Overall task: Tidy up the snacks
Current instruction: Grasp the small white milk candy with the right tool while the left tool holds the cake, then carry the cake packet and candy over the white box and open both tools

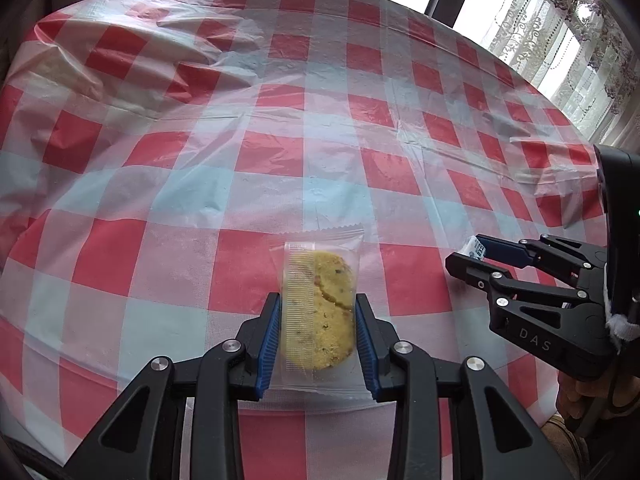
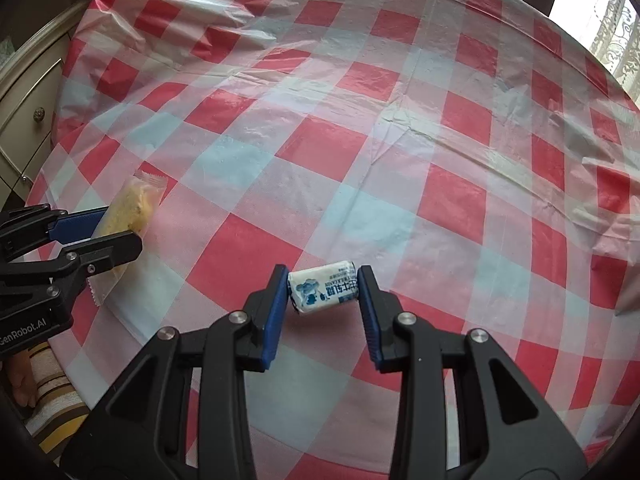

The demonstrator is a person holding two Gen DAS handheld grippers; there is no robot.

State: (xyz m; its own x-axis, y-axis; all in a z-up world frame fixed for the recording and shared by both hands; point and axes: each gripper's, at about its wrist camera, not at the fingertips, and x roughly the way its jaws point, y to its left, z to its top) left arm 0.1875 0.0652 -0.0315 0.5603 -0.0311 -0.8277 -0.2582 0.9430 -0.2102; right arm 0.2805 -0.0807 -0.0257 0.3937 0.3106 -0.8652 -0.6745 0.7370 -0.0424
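A yellow cookie in a clear wrapper [image 1: 318, 312] sits between the blue pads of my left gripper [image 1: 318, 304], which is shut on it just above the checked tablecloth [image 1: 280, 140]. The same cookie [image 2: 128, 208] shows at the left of the right wrist view, held by the left gripper [image 2: 108, 228]. My right gripper [image 2: 323, 284] is shut on a small white and blue wrapped candy [image 2: 323, 290], lifted off the cloth. In the left wrist view the right gripper [image 1: 472, 258] stands to the right, with the candy [image 1: 474, 247] peeking out at its tips.
A red, white and pale blue checked plastic cloth [image 2: 400, 140] covers the round table, wrinkled at the far left and right. A cream drawer unit [image 2: 28, 100] stands beyond the left edge. A window with lace curtain [image 1: 560, 40] is at the far right.
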